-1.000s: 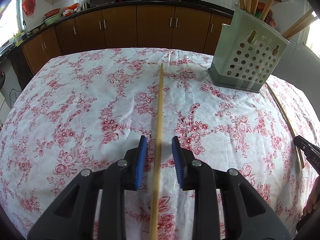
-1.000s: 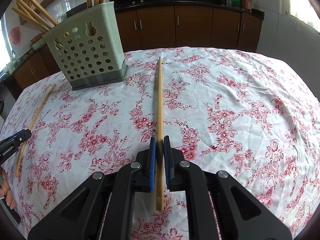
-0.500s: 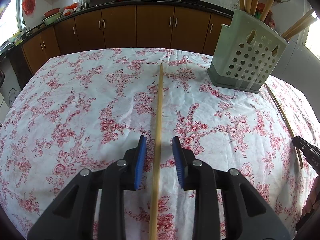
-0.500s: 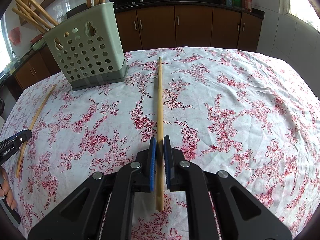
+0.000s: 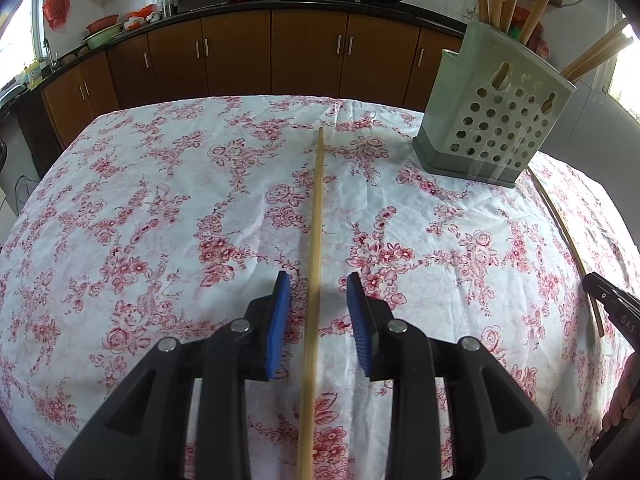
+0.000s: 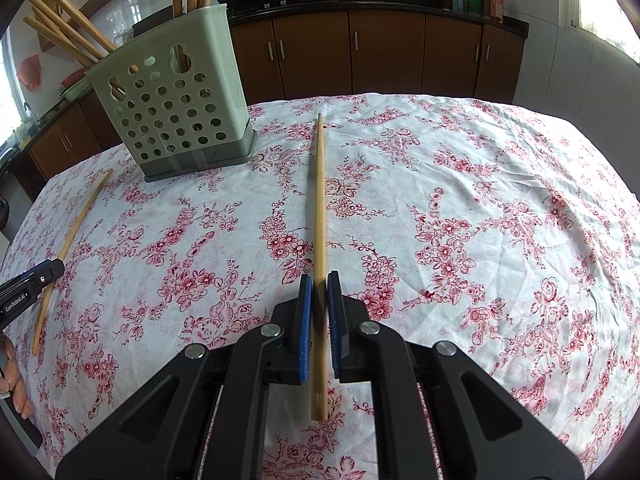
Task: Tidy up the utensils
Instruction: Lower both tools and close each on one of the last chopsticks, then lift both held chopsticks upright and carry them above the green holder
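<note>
A long wooden chopstick (image 5: 316,236) lies on the floral tablecloth between the open jaws of my left gripper (image 5: 314,280), which do not touch it. My right gripper (image 6: 319,280) is shut on a second chopstick (image 6: 320,200) that points toward the far table edge. A pale green perforated utensil holder (image 5: 496,128) with several chopsticks standing in it sits at the back right in the left wrist view; it also shows in the right wrist view (image 6: 172,100) at the back left.
The table wears a white cloth with red flowers (image 5: 160,200). In the right wrist view the left gripper's chopstick (image 6: 70,240) lies at the left with the left gripper's tip (image 6: 32,284) on it. Brown kitchen cabinets (image 5: 240,52) stand beyond the table.
</note>
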`<state>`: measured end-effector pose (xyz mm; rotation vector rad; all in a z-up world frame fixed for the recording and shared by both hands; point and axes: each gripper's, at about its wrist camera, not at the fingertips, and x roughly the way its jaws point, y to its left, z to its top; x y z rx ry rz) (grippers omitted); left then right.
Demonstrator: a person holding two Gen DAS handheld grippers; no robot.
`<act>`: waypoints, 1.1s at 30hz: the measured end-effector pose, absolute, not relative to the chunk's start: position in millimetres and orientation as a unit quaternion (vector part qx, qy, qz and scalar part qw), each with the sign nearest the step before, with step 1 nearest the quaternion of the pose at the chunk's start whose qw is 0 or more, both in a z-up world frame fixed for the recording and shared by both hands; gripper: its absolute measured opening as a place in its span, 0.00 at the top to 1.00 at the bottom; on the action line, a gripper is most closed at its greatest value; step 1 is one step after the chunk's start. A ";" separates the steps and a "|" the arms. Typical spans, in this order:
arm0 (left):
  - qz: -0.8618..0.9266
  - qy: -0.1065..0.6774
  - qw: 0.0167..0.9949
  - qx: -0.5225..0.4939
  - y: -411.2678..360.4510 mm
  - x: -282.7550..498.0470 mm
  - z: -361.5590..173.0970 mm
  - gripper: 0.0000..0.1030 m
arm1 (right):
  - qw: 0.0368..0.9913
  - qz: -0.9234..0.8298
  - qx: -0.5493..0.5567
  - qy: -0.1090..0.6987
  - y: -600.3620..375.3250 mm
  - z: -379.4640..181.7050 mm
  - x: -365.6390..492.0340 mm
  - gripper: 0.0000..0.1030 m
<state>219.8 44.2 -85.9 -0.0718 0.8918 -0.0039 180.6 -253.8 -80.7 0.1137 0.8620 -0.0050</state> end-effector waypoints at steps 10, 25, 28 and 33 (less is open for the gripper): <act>-0.003 0.432 0.901 -0.035 45.1 221.4 -84.2 0.70 | 0.907 -0.002 0.056 0.417 -253.7 -80.5 180.6 0.91; -0.017 0.437 0.899 -0.008 42.3 198.4 -81.6 0.92 | 0.907 0.008 0.063 0.416 -255.2 -79.7 169.4 0.92; -0.028 0.443 0.896 -0.006 45.8 198.9 -78.2 0.92 | 0.912 0.005 0.060 0.405 -260.0 -72.4 165.7 0.92; -0.041 0.385 0.922 -0.008 48.5 186.9 -30.4 0.92 | 0.942 -0.001 0.056 0.330 -267.3 -24.6 150.7 0.92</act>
